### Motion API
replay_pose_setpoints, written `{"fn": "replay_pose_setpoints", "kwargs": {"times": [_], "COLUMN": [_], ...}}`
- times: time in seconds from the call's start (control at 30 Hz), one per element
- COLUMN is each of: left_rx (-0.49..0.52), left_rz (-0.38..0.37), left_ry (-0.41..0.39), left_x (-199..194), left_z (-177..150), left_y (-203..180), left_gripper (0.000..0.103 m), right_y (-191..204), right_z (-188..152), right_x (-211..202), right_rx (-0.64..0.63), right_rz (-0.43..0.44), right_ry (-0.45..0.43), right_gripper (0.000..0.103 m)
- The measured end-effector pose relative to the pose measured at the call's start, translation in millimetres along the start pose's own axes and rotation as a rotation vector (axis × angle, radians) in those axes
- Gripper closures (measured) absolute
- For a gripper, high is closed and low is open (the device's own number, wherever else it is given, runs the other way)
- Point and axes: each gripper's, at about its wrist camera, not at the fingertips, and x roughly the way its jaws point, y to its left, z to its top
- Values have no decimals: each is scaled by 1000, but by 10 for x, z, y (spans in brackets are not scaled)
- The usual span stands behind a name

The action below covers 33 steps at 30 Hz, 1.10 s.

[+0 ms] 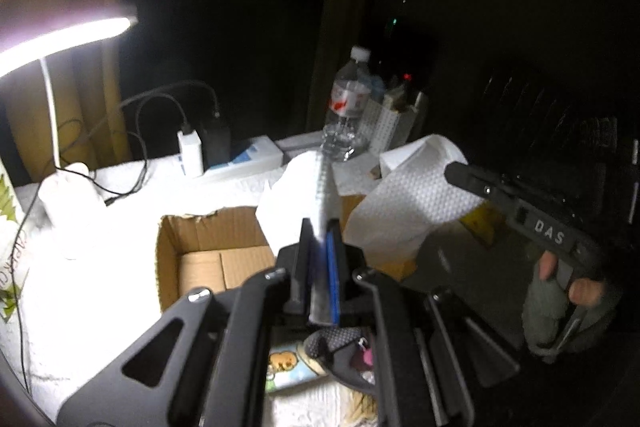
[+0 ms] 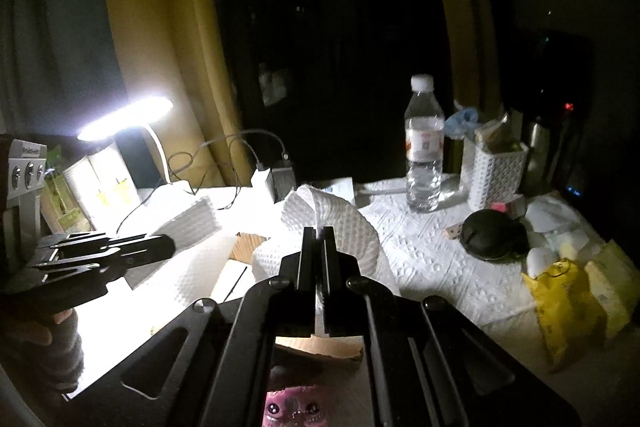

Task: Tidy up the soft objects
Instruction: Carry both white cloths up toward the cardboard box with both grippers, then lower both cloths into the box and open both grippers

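A white embossed paper towel (image 1: pixel 404 203) hangs stretched between my two grippers above an open cardboard box (image 1: pixel 208 259). My left gripper (image 1: pixel 320 227) is shut on one edge of the towel, which rises between its fingers. My right gripper (image 2: pixel 319 233) is shut on the other end of the towel (image 2: pixel 340 227). In the left wrist view the right gripper (image 1: pixel 456 169) comes in from the right, its tip at the towel. In the right wrist view the left gripper (image 2: pixel 168 247) comes in from the left, holding a flat part of the towel (image 2: pixel 188 223). The box (image 2: pixel 248 247) is mostly hidden there.
A lit desk lamp (image 2: pixel 124 117) stands at the left. A water bottle (image 2: pixel 424 147), a white perforated holder (image 2: pixel 496 175), a black round pouch (image 2: pixel 490 235) and yellow bags (image 2: pixel 564 303) sit on the white-covered table (image 2: pixel 424 259). Chargers and cables (image 1: pixel 192 143) lie behind the box. A pink toy (image 2: pixel 292 407) is below my right gripper.
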Motion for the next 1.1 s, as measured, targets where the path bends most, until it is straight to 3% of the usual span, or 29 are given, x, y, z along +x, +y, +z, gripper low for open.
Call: {"fn": "replay_pose_setpoints", "kwargs": {"times": [0.4, 0.77, 1.03, 1.1], "left_rx": [-32, -65, -76, -76], "left_rz": [0, -23, -21, -19], "left_ry": [131, 244, 296, 299], "left_x": [759, 1186, 1269, 1256], "left_z": [-165, -325, -369, -364], "left_y": [101, 128, 94, 82], "left_gripper": [98, 98, 94, 87], "right_y": [-87, -158, -136, -125], "right_z": [-358, -680, -680, -666], "right_x": [703, 1119, 1079, 1035], "right_rx": [48, 97, 82, 74], "right_rz": [36, 53, 73, 70], "right_ry": [172, 315, 343, 341], "right_gripper": [101, 101, 100, 94]}}
